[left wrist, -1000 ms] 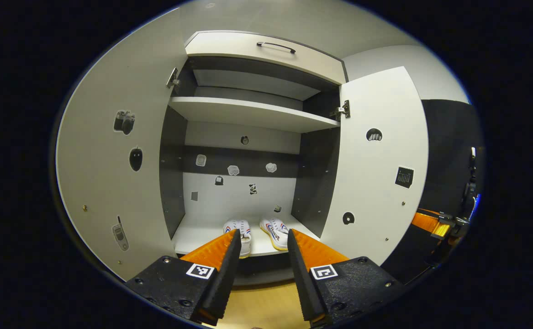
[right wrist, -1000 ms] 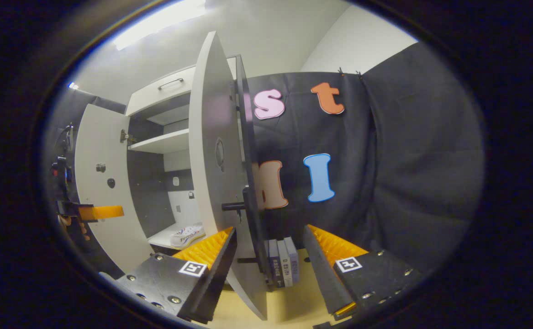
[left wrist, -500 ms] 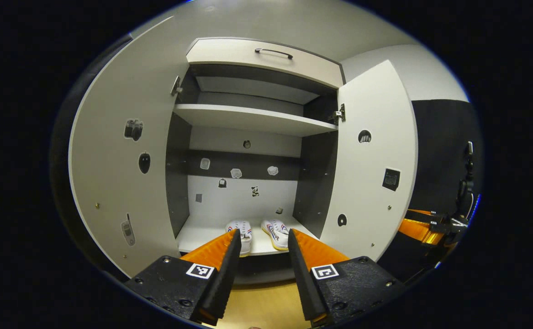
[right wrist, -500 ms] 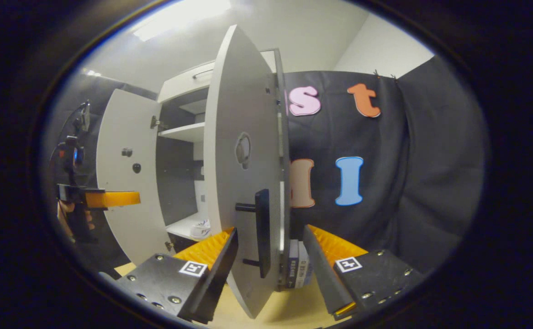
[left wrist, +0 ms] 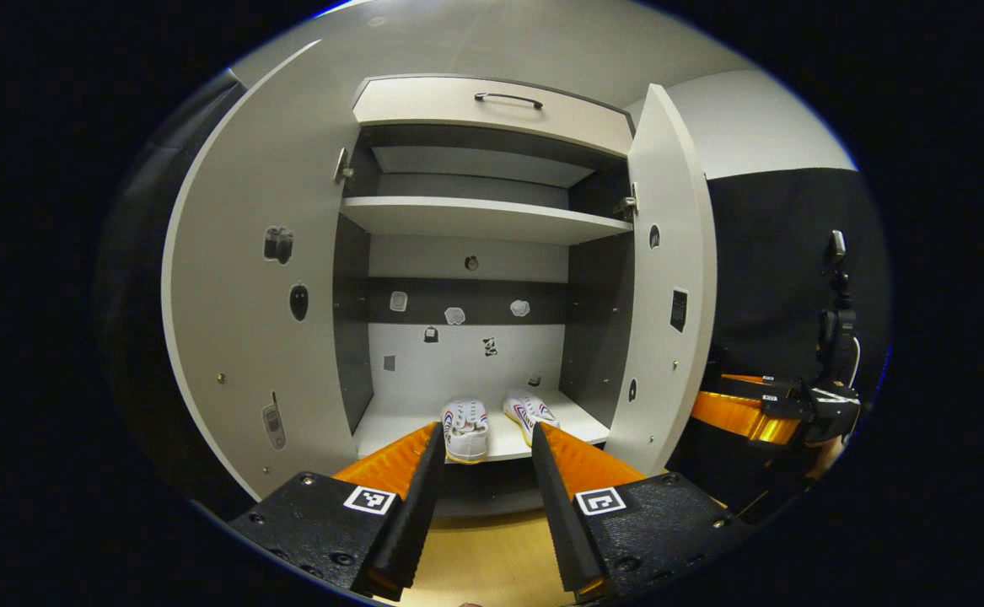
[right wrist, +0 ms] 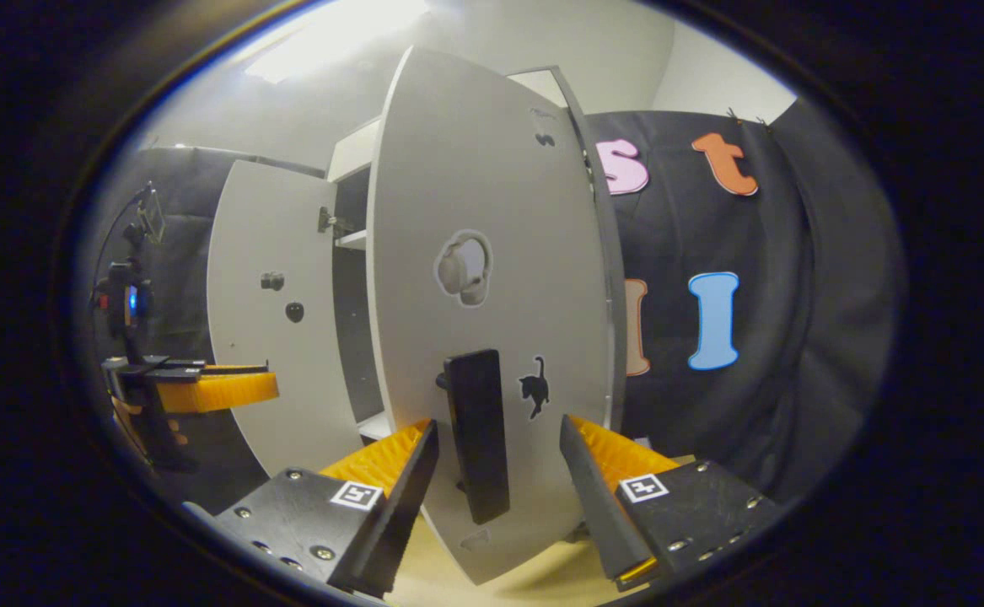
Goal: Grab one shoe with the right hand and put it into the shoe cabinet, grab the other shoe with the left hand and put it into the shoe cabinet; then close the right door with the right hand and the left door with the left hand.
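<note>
Two white shoes sit side by side on the cabinet's bottom shelf: one [left wrist: 465, 419] at the left, the other [left wrist: 530, 409] at the right. My left gripper [left wrist: 486, 430] is open, empty, and held back from the shelf, pointing at the shoes. The left door [left wrist: 255, 295] stands wide open. The right door [left wrist: 667, 287] is partly swung in. In the right gripper view I face that door's outer side [right wrist: 483, 211]. Its black handle [right wrist: 476, 434] stands between the fingers of my open right gripper [right wrist: 498, 426], and I cannot tell if they touch it. The right gripper [left wrist: 744, 415] is beyond the door's edge.
An upper shelf [left wrist: 483, 215] and a drawer with a dark handle [left wrist: 508, 99] top the cabinet. Wooden floor [left wrist: 492, 556] lies below my left gripper. The left gripper [right wrist: 213, 389] and the left door [right wrist: 276, 337] are in the right gripper view. Black cloth wall [right wrist: 761, 405] stands to the right.
The right door has swung towards shut. My right gripper has come round to its outer face, with the handle now between its fingers. The left gripper has shifted slightly.
</note>
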